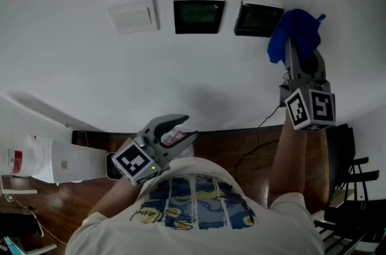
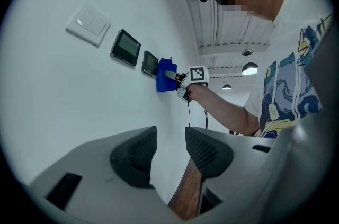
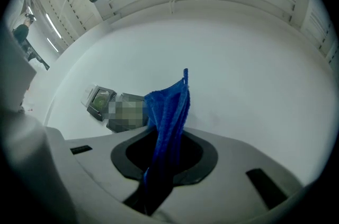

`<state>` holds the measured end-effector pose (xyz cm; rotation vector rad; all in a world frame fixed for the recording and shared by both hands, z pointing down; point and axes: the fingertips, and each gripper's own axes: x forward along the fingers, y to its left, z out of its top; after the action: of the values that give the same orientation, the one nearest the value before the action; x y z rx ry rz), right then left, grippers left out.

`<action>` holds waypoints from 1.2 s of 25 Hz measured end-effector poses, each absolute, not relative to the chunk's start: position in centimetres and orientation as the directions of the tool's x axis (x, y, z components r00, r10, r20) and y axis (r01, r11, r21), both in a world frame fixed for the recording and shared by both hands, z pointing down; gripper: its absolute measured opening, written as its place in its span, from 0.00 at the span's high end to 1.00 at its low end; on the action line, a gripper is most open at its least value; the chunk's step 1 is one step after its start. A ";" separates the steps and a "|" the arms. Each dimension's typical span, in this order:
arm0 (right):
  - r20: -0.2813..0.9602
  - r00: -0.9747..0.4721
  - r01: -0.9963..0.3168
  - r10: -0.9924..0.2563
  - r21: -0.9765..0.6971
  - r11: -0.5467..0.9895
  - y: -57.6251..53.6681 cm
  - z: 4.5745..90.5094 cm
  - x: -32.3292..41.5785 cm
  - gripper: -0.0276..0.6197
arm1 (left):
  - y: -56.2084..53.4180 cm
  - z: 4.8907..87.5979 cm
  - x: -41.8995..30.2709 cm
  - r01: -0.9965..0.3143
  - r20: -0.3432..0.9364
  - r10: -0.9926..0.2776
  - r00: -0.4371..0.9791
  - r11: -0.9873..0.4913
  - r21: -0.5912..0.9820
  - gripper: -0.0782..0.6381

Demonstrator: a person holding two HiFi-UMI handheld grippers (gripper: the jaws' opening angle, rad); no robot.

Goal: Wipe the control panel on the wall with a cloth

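Two dark control panels hang on the white wall, with a white switch plate to their left. My right gripper is raised to the wall and shut on a blue cloth. The cloth bunches by the right edge of the right-hand panel. In the right gripper view the cloth stands up between the jaws, with a panel to its left. My left gripper hangs low by the torso, open and holding nothing. Its own view shows the panels and the cloth far off.
Below the wall lies a dark wooden floor. A white cabinet stands at the lower left, black chairs at the lower right. A thin cable trails down from the right gripper's side.
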<state>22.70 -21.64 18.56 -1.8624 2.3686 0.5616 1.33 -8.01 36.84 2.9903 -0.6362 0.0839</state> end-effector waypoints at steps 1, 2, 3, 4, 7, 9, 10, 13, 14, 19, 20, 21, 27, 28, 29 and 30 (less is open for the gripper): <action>-0.283 -0.262 -0.952 -0.923 0.234 0.198 -21.6 18.6 22.7 0.82 | -8.0 36.8 1.4 -0.408 0.070 -0.404 0.912 -0.910 0.070 0.69; -0.285 -0.264 -0.952 -0.921 0.232 0.201 -21.6 18.6 22.7 0.82 | -8.1 36.8 1.4 -0.408 0.069 -0.404 0.912 -0.910 0.070 0.69; -0.285 -0.267 -0.951 -0.921 0.233 0.204 -21.5 18.7 22.6 0.82 | -8.1 36.8 1.5 -0.408 0.068 -0.403 0.912 -0.910 0.070 0.69; -0.282 -0.270 -0.950 -0.921 0.234 0.206 -21.5 18.8 22.5 0.82 | -8.2 36.8 1.5 -0.407 0.068 -0.403 0.913 -0.911 0.069 0.69; -0.275 -0.277 -0.948 -0.920 0.235 0.215 -21.0 18.9 22.3 0.82 | -8.3 36.7 1.5 -0.410 0.069 -0.406 0.911 -0.910 0.069 0.69; -0.275 -0.280 -0.947 -0.920 0.235 0.219 -20.4 19.1 22.2 0.82 | -8.3 36.6 1.4 -0.414 0.068 -0.410 0.910 -0.907 0.070 0.69; -0.274 -0.282 -0.947 -0.920 0.234 0.220 -20.0 19.3 22.2 0.82 | -8.4 36.6 1.3 -0.417 0.065 -0.413 0.909 -0.906 0.070 0.69; -0.265 -0.290 -0.945 -0.920 0.232 0.231 -18.1 20.2 21.8 0.82 | -8.6 36.3 0.9 -0.428 0.060 -0.425 0.903 -0.901 0.065 0.69; -0.260 -0.294 -0.944 -0.920 0.232 0.236 -17.3 20.7 21.6 0.82 | -8.7 36.2 0.8 -0.433 0.059 -0.430 0.901 -0.899 0.065 0.69; -0.212 -0.317 -0.938 -0.925 0.213 0.273 -13.1 23.9 20.7 0.82 | -9.3 35.9 0.2 -0.448 0.052 -0.446 0.894 -0.892 0.064 0.69; -0.201 -0.322 -0.937 -0.925 0.208 0.280 -12.4 24.7 20.6 0.82 | -9.4 35.9 0.2 -0.449 0.052 -0.447 0.893 -0.891 0.063 0.69; -0.190 -0.326 -0.936 -0.926 0.206 0.287 -11.7 25.4 20.5 0.82 | -9.5 35.9 0.2 -0.449 0.052 -0.447 0.893 -0.891 0.061 0.69; -0.146 -0.351 -0.929 -0.925 0.182 0.323 -8.9 28.2 19.7 0.82 | -9.7 35.8 0.3 -0.443 0.057 -0.440 0.896 -0.895 0.059 0.69; -0.142 -0.353 -0.928 -0.925 0.178 0.327 -8.8 28.4 19.6 0.82 | -9.7 35.8 0.3 -0.441 0.057 -0.438 0.897 -0.896 0.057 0.69; -0.139 -0.356 -0.927 -0.924 0.175 0.330 -8.6 28.5 19.4 0.82 | -9.7 35.7 0.4 -0.438 0.056 -0.435 0.899 -0.897 0.056 0.69; -0.135 -0.358 -0.926 -0.924 0.175 0.333 -8.6 28.7 19.3 0.82 | -9.7 35.7 0.5 -0.436 0.055 -0.433 0.900 -0.898 0.055 0.69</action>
<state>19.27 -8.58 28.68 -1.7733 2.5556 0.3474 0.46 -9.75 35.71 2.9973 -0.6858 0.0631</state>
